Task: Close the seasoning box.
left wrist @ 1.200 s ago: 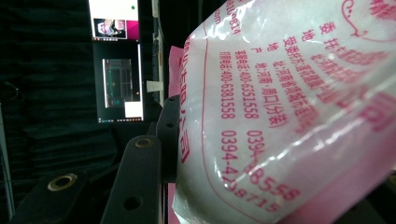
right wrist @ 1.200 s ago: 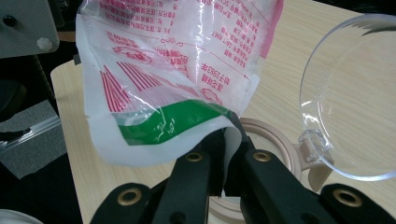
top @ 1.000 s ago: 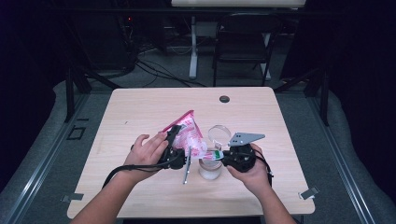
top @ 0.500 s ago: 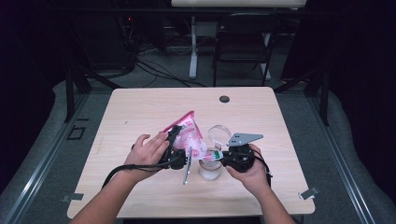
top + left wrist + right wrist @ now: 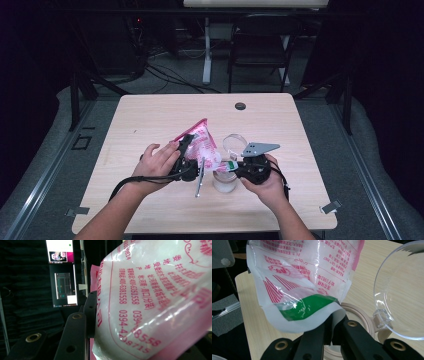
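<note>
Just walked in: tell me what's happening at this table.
A person holds a pink-and-white printed plastic bag of white powder with both grippers. The left gripper clamps the bag's body; the right gripper pinches its green-edged lower corner. The bag is tilted over a round beige container whose clear hinged lid stands open.

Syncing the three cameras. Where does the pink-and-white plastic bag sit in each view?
High view: the bag lies mid-table, tilted, between the left tool and the right tool.
Left gripper view: it covers the right half of the picture, pressed against the black jaw.
Right gripper view: upper left to centre, its green-printed corner pinched in the jaws.
Shared landmark: the bag's red print; the clear hinged lid also appears in the high view.
</note>
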### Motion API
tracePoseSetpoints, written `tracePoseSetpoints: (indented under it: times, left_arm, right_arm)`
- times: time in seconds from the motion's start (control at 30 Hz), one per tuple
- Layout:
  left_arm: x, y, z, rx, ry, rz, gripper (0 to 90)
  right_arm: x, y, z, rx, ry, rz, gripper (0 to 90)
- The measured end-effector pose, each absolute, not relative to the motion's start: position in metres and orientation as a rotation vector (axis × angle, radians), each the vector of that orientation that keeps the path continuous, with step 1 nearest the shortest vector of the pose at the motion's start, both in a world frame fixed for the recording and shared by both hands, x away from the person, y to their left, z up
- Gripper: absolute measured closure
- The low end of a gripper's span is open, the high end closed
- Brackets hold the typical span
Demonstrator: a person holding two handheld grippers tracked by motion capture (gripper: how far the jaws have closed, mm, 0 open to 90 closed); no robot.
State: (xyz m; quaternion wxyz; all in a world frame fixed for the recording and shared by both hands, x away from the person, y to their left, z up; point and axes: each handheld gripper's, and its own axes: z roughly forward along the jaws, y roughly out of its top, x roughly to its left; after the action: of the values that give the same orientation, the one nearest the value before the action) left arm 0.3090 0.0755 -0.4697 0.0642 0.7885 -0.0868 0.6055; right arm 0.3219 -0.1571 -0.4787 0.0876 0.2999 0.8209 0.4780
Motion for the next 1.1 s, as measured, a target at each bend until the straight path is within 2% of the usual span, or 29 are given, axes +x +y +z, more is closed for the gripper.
tracePoseSetpoints:
  times: [0.5, 0.63, 0.73, 1.1]
  left_arm:
    - [0.3081, 0.0751, -0.4674, 2.39, -0.254, 1.838, 63.8]
    - [0.3104, 0.0766, -0.4699, 2.342, -0.266, 1.835, 63.8]
    - [0.3086, 0.0759, -0.4678, 2.385, -0.248, 1.83, 63.8]
    - [0.3086, 0.0761, -0.4675, 2.386, -0.248, 1.834, 63.8]
  right_arm:
    - [0.3223, -0.1568, -0.4786, 0.891, 2.444, 1.424, 90.0]
    - [0.3222, -0.1564, -0.4785, 0.892, 2.44, 1.428, 90.0]
    - [0.3223, -0.1563, -0.4784, 0.892, 2.439, 1.432, 90.0]
    - [0.3226, -0.1559, -0.4784, 0.889, 2.437, 1.432, 90.0]
